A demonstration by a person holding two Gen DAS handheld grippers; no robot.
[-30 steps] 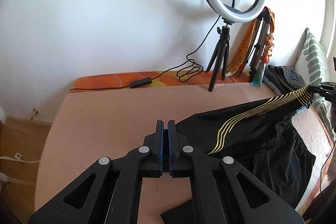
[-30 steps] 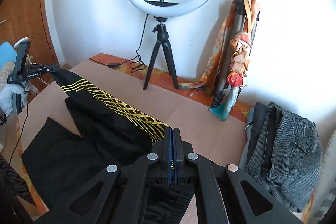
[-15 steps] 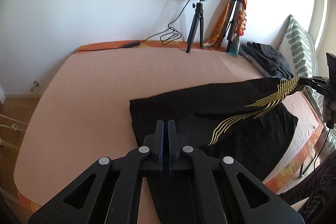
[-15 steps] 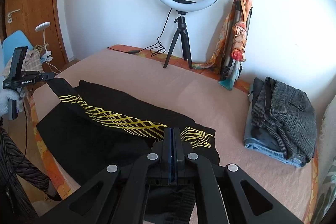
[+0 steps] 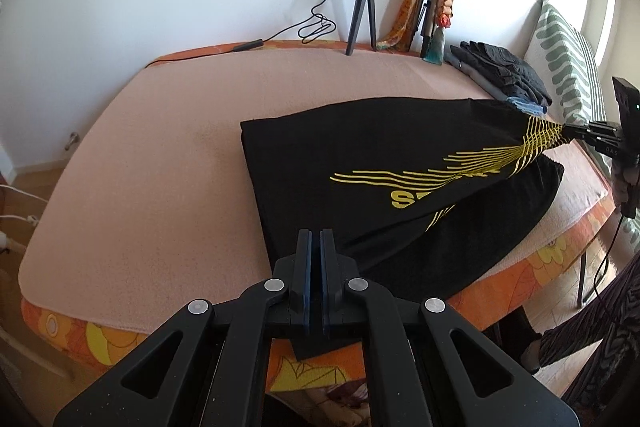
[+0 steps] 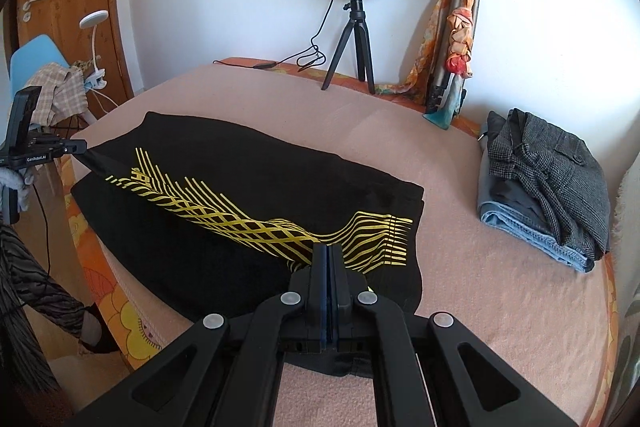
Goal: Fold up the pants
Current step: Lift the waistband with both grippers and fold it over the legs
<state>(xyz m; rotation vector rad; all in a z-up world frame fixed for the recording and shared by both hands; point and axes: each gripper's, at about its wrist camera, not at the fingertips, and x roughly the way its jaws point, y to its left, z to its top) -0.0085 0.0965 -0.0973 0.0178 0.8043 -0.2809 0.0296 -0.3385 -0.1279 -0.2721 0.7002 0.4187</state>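
Black pants with yellow wavy stripes lie across the pink bed; they also show in the right wrist view. My left gripper is shut on one edge of the pants near the bed's front edge. My right gripper is shut on the opposite edge by the yellow stripes. The upper layer is held stretched between the two grippers, raised above a lower layer that rests on the bed. Each gripper shows in the other's view: the right one, the left one.
A stack of folded clothes lies at the bed's right. A ring light on a tripod, its cable, and a folded tripod wrapped in orange cloth stand along the wall. A striped pillow is at the far right. A blue chair stands beside the bed.
Both grippers have pulled back toward the bed's front edge, carrying the pants' upper layer with them. More of the bed and the flat pants now shows.
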